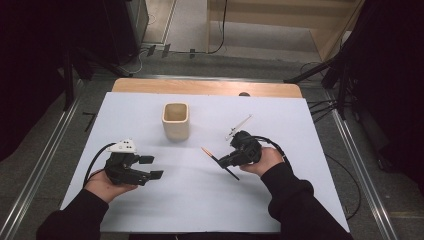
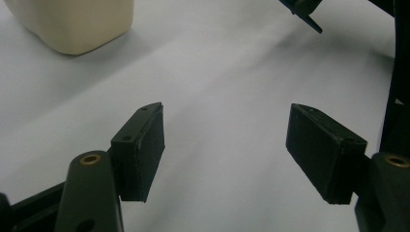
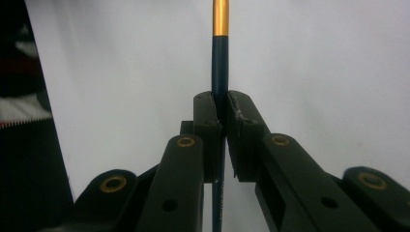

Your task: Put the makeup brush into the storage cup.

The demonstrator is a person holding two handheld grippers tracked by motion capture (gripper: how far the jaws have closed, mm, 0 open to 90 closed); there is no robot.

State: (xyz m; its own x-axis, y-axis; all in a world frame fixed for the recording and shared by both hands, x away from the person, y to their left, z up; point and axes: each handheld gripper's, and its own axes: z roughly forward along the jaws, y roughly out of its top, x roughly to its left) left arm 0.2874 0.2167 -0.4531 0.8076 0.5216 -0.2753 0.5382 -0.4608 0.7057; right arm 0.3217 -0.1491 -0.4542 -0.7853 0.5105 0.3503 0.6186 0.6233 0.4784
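right gripper: mine, nearest the lens in its own view; jaws pinched together on the pencil, pads pressed on the shaft from both sides.
pencil: count 1; dark blue-green shaft with a gold band near the far end, running straight up between my pads. In the high view it slants over the sheet, orange tip up-left, back end sticking out below the jaws.
left gripper: mine too; jaws spread wide, bare sheet between them. High view: low over the left half of the sheet, grey plate on top.
grippers: count 2, one per hand, well apart.
cup: count 1; cream, squarish, upright, open top, mid-sheet towards the far edge, between the two grippers but farther out.
white sheet: count 1; covers the table, wooden edge showing at the far side.
thin pale stick: count 1; lying just beyond my right gripper; can't tell what it is.
view differences: right gripper view gives the pad contact and gold band; left gripper view gives the cup's lower corner close up; high view gives the layout and the cup's open top.
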